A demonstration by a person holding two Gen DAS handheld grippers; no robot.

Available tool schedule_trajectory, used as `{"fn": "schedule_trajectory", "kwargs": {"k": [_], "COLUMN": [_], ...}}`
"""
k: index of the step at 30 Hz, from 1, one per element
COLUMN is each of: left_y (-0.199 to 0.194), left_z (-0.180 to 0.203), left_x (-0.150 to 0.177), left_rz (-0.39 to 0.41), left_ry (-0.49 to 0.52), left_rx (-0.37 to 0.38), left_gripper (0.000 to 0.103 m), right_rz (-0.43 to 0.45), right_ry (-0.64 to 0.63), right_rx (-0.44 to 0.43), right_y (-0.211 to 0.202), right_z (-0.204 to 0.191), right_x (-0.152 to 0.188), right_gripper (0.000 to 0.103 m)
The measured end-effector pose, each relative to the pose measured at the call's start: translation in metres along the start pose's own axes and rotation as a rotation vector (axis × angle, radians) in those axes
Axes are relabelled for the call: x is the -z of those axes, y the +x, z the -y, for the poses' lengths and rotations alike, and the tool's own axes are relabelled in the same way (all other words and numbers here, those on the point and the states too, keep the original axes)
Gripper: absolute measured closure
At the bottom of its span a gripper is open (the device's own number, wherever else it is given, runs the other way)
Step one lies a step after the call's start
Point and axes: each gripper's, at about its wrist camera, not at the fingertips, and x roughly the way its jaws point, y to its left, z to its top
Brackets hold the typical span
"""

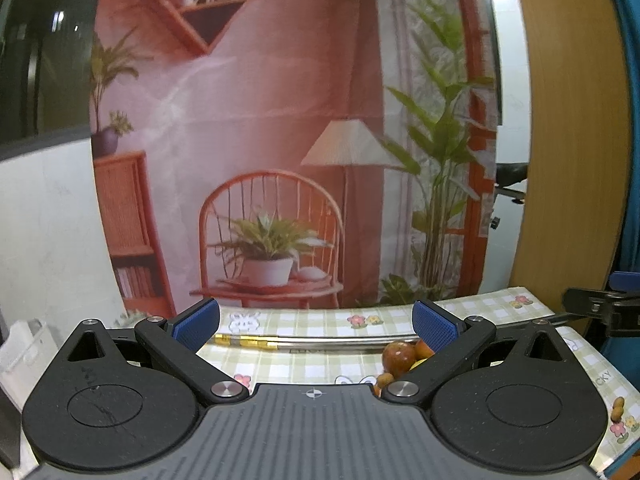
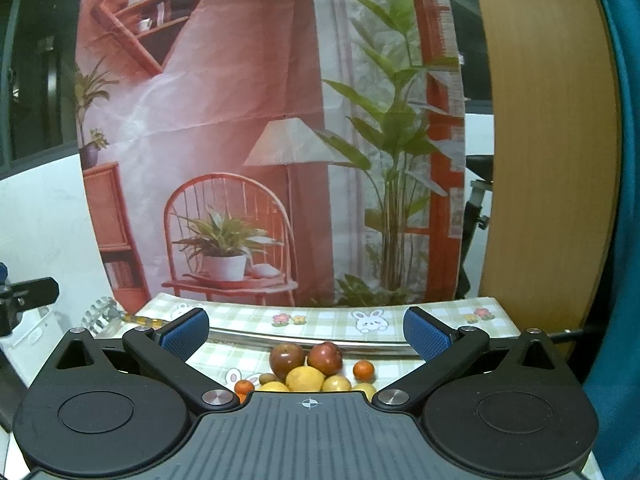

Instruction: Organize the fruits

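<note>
The left gripper (image 1: 316,326) has its two fingers spread wide apart. The blue pads (image 1: 196,322) face each other, and nothing sits between them. It is held level and points straight ahead.

The right gripper (image 2: 306,332) looks the same. Its blue pads (image 2: 426,334) are far apart too, with nothing held. It also sits level and points forward.

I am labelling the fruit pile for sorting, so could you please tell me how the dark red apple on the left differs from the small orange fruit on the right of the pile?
The dark red apple is clearly larger; the small orange fruit is the smaller. The apple is deep red with a brownish cast, the other bright orange. The apple touches the pile, while the orange fruit sits apart. Both are round and rest on the checked tablecloth.
</note>
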Motion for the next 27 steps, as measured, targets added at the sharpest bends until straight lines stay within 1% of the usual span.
{"fn": "schedule_trajectory", "kwargs": {"k": [5, 9, 11, 12, 14, 16, 18, 21, 24, 27], "left_y": [0.032, 0.061, 0.076, 0.086, 0.103, 0.121, 0.14, 0.17, 0.2, 0.234], "left_z": [-0.016, -0.022, -0.023, -0.022, -0.02, -0.017, -0.012, -0.004, 0.003, 0.009], "left_x": [0.006, 0.014, 0.019, 0.021, 0.026, 0.031, 0.036, 0.044, 0.054, 0.066], "left_rz": [-0.055, -0.1, -0.124, -0.14, -0.173, -0.199, -0.229, -0.279, -0.321, -0.381], "left_ry": [-0.013, -0.016, -0.009, -0.002, 0.01, 0.02, 0.028, 0.041, 0.043, 0.024], "left_rx": [0.005, 0.022, 0.036, 0.047, 0.069, 0.096, 0.128, 0.187, 0.242, 0.302], "left_gripper": [0.0, 0.001, 0.006, 0.011, 0.016, 0.023, 0.026, 0.034, 0.038, 0.05], "right_rz": [0.0, -0.067, -0.094, -0.1, -0.113, -0.122, -0.131, -0.143, -0.161, -0.181], "right_ry": [-0.018, 0.012, 0.039, 0.048, 0.057, 0.062, 0.065, 0.075, 0.095, 0.103], "right_rx": [0.007, 0.028, 0.032, 0.034, 0.048, 0.055, 0.056, 0.05, 0.049, 0.053], "right_y": [0.024, 0.055, 0.069, 0.074, 0.085, 0.093, 0.102, 0.116, 0.129, 0.143], "right_z": [0.015, 0.031, 0.039, 0.043, 0.047, 0.052, 0.056, 0.063, 0.071, 0.075], "right_x": [0.008, 0.017, 0.023, 0.027, 0.033, 0.04, 0.045, 0.051, 0.055, 0.06], "right_gripper": [0.0, 0.0, 0.0, 0.0, 0.0, 0.0, 0.0, 0.0, 0.0, 0.0]}}
